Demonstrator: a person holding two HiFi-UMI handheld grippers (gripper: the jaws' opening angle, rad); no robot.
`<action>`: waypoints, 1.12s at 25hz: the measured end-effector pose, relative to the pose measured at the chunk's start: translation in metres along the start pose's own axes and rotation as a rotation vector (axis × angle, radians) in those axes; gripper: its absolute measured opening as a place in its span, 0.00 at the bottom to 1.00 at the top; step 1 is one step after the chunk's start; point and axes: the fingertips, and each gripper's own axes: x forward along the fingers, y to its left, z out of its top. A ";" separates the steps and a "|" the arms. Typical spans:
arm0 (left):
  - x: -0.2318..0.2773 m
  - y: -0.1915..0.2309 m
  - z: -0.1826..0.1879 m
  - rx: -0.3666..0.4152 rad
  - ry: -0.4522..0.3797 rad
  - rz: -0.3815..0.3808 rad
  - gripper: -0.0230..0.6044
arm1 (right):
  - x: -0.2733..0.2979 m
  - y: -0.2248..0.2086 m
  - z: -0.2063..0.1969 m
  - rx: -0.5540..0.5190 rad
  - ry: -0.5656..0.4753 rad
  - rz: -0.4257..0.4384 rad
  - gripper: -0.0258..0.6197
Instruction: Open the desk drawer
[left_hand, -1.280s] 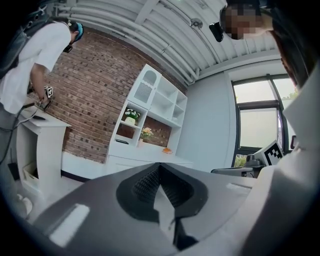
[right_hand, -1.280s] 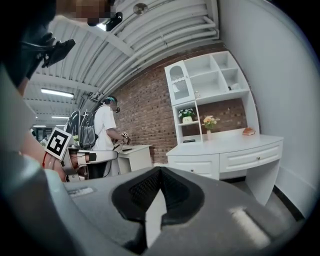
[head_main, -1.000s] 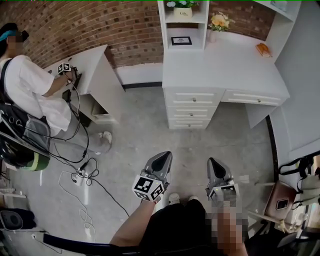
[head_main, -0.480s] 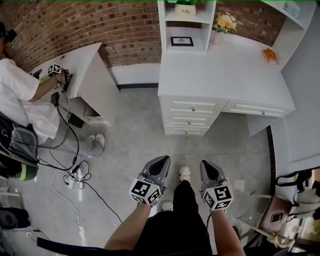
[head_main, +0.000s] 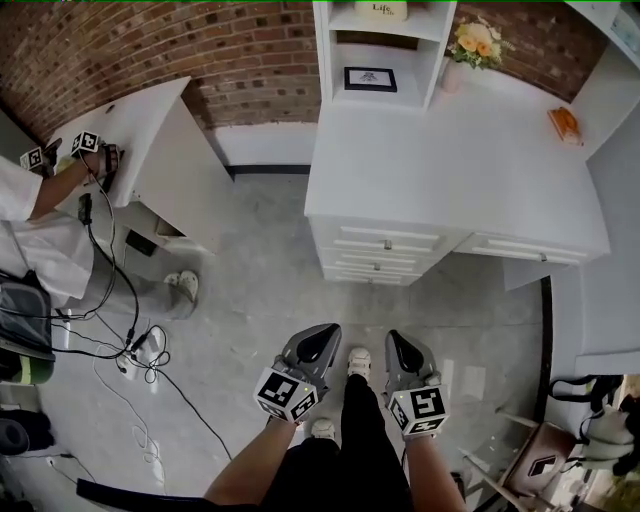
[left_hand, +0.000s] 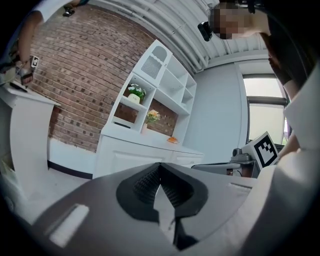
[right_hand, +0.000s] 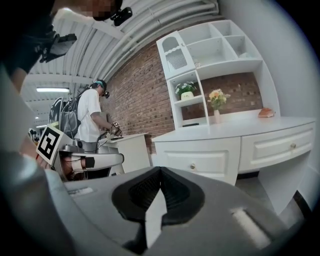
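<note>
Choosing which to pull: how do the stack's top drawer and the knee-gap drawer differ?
In the head view, the stack's top drawer sits left, the knee-gap drawer right. The stack's top drawer has lower drawers beneath; the knee-gap drawer has open space. Both are white, shut, with one small knob.

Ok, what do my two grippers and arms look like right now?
The left gripper and right gripper are matching grey wedge-shaped shells with dark ribbed pads inside. Each carries a white cube printed with black square markers at its rear. Both forearms are bare, with no sleeves or cables showing.
</note>
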 end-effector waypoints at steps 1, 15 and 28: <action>0.008 0.004 -0.005 -0.004 0.006 -0.006 0.04 | 0.008 -0.003 -0.003 -0.007 0.000 -0.004 0.04; 0.088 0.052 -0.050 -0.056 -0.020 0.000 0.04 | 0.102 -0.062 -0.052 0.035 -0.026 -0.096 0.04; 0.143 0.087 -0.082 -0.044 -0.047 0.011 0.04 | 0.173 -0.098 -0.058 -0.002 -0.102 -0.129 0.13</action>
